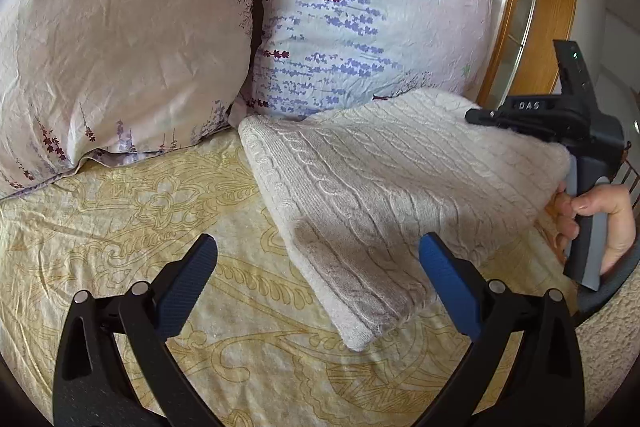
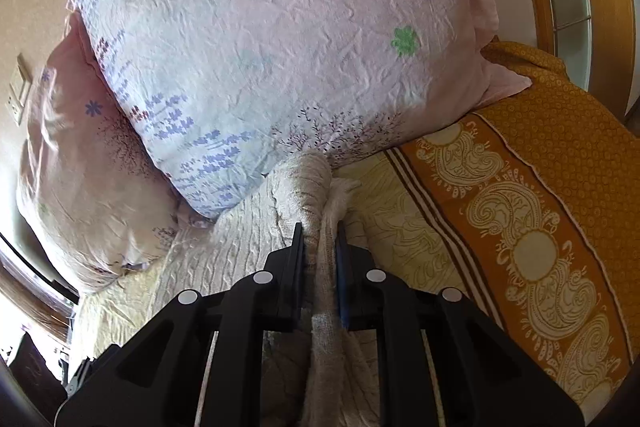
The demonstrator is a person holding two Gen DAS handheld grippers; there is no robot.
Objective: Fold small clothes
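A bed covered by a pale yellow bedspread (image 1: 120, 227) with an ornate paisley outline print is seen in both views, its orange patterned border (image 2: 540, 227) running along the side in the right wrist view. Two large crinkled pillows are propped at the head of the bed: a pinkish pillow (image 1: 120, 47) marked with a green clover, and a pale blue pillow (image 1: 360, 27) printed with purple lavender sprigs, the two pressed against each other. A curved wooden headboard (image 1: 552, 7) is visible behind them. A cream cable-knit sweater (image 1: 380, 195), already folded into a thick rectangle, is laid on the bedspread with its far edge resting against the foot of the blue pillow; its right-hand side is raised off the bed. That raised edge is pinched by the right gripper (image 2: 320, 247), whose jaws are clamped tightly on a bunched fold of the knit, and the tool's handle is held by the person's right hand (image 1: 600, 223) in the left wrist view. The left gripper (image 1: 318, 259) is held just above the near corner of the sweater with its blue-padded fingers (image 1: 188, 283) spread wide apart, nothing being gripped between them.
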